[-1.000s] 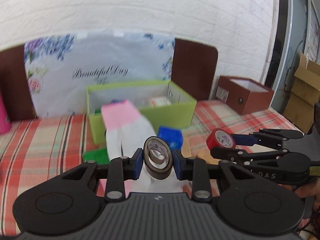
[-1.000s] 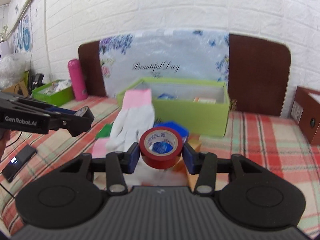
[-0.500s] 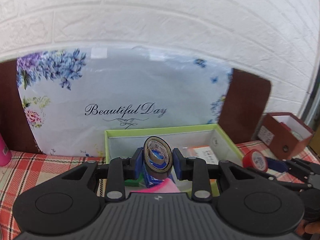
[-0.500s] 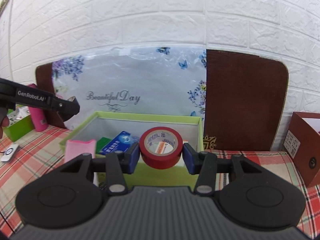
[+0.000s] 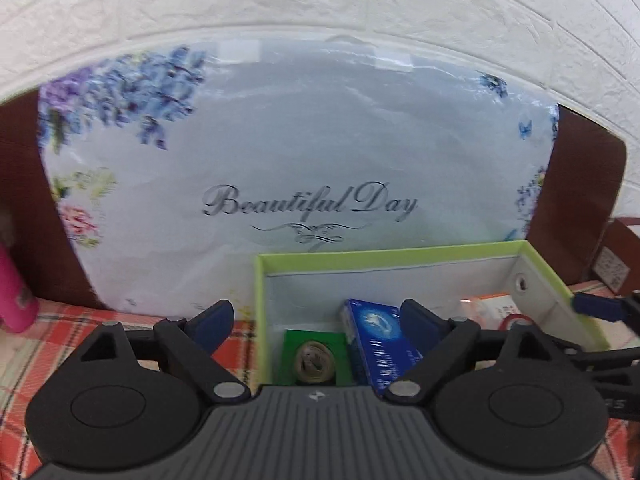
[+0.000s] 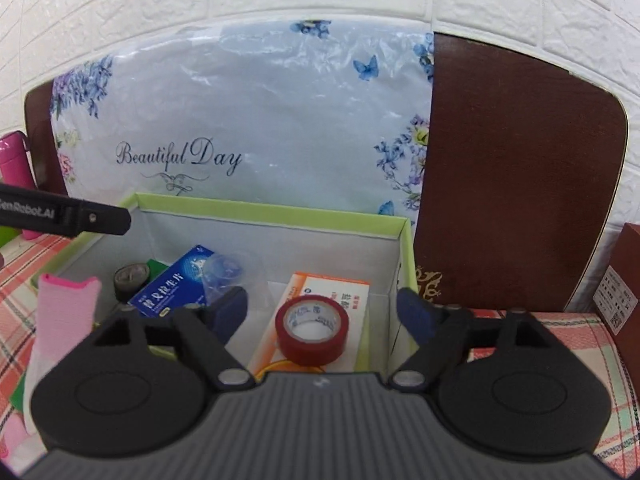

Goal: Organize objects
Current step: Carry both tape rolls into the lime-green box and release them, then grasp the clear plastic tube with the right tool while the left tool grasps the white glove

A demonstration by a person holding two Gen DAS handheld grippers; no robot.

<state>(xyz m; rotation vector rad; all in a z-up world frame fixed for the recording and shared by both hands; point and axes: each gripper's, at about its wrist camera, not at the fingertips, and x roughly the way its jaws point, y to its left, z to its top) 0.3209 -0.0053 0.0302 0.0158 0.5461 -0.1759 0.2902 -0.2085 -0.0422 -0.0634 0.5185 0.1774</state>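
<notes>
In the left wrist view the left gripper (image 5: 316,322) hangs over the left end of the green box (image 5: 384,255), low in the middle of the frame. Its jaws are opening, the blue pads spread wide and touching nothing. Below the gap, the grey tape roll (image 5: 314,365) lies inside the box on a green packet (image 5: 294,346), free of the pads. A blue carton (image 5: 376,338) stands just to its right.

In the right wrist view the right gripper (image 6: 324,314) hangs over the right half of the same box (image 6: 276,216). Its jaws are also opening, spread well apart. The red tape roll (image 6: 313,334) sits between them in the lower middle of the frame, clear of both pads, resting on an orange and white carton (image 6: 332,286) inside the box. The grey roll (image 6: 130,278) shows at the box's left end, and the left gripper's finger (image 6: 100,218) reaches in from the left edge. A pink and white glove (image 6: 66,308) hangs over the box's front left wall.
</notes>
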